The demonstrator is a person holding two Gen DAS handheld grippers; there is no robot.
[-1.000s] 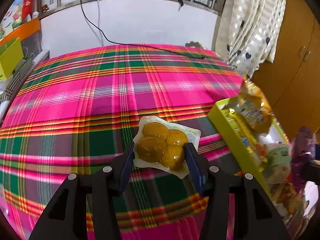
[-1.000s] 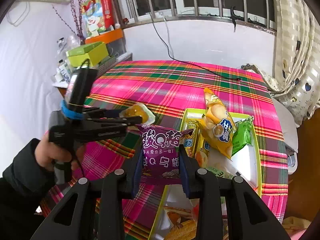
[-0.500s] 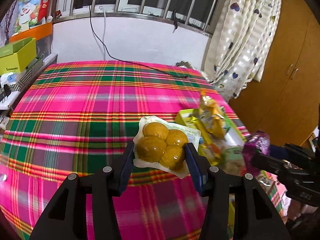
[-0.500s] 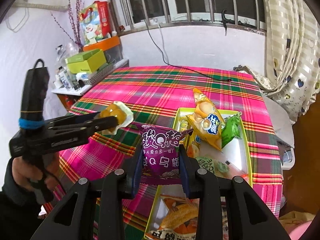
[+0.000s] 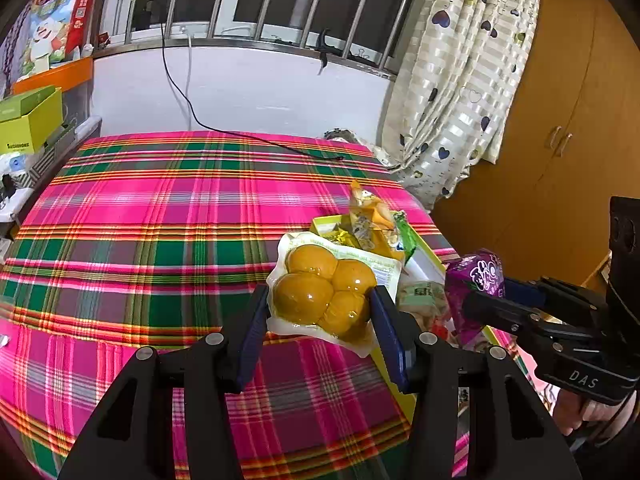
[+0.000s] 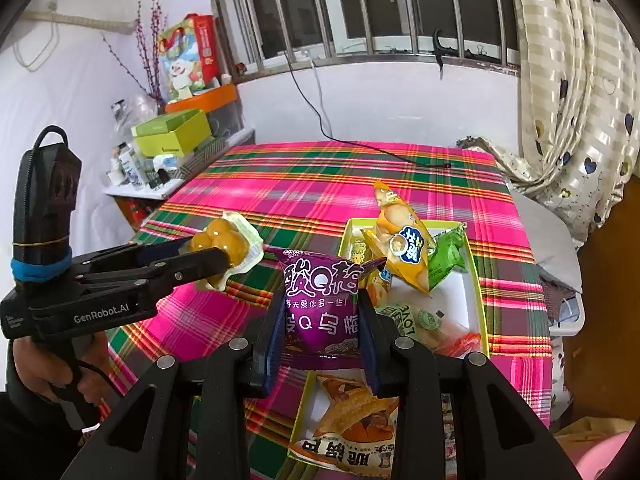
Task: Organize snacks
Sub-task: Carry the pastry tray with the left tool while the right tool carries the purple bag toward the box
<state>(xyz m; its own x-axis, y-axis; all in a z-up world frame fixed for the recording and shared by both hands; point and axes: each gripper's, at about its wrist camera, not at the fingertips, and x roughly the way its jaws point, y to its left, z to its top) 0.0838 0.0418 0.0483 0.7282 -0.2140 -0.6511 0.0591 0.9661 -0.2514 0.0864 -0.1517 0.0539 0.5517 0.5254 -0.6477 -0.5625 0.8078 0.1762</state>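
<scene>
left wrist view, my left gripper (image 5: 320, 312): half closed, both blue pads pressing the side edges of the yolk pack (image 5: 326, 288), which hangs clear above the plaid cloth (image 5: 140, 240).
left wrist view, yolk pack handling: four glossy orange balls sealed in thin clear film; i judge it light, slick and soft, easy to crush, so i would hold it by the flat margins, not across the balls.
left wrist view, yolk pack heading: nearly square, its slightly longer run points away from me toward 1 o'clock, face up.
left wrist view, yellow tray (image 5: 394, 380): just past the pack at 3 o'clock, already holding several packets.
left wrist view, my right gripper (image 5: 486, 306): enters from 3 o'clock with the purple bag (image 5: 476, 280).
right wrist view, my right gripper (image 6: 320, 320): partly closed, pads clamped on both sides of the purple bag (image 6: 320, 304), held in the air over the tray's near end.
right wrist view, purple bag handling: puffy foil pillow, i judge it light and springy, slippery on the faces; the sides give the surest hold.
right wrist view, purple bag heading: upright, long axis toward 12 o'clock, print facing me.
right wrist view, left gripper (image 6: 224, 260): at 9 o'clock of the bag, the yolk pack (image 6: 224, 244) over the cloth, beside the yellow tray (image 6: 478, 280) but not over it.
</scene>
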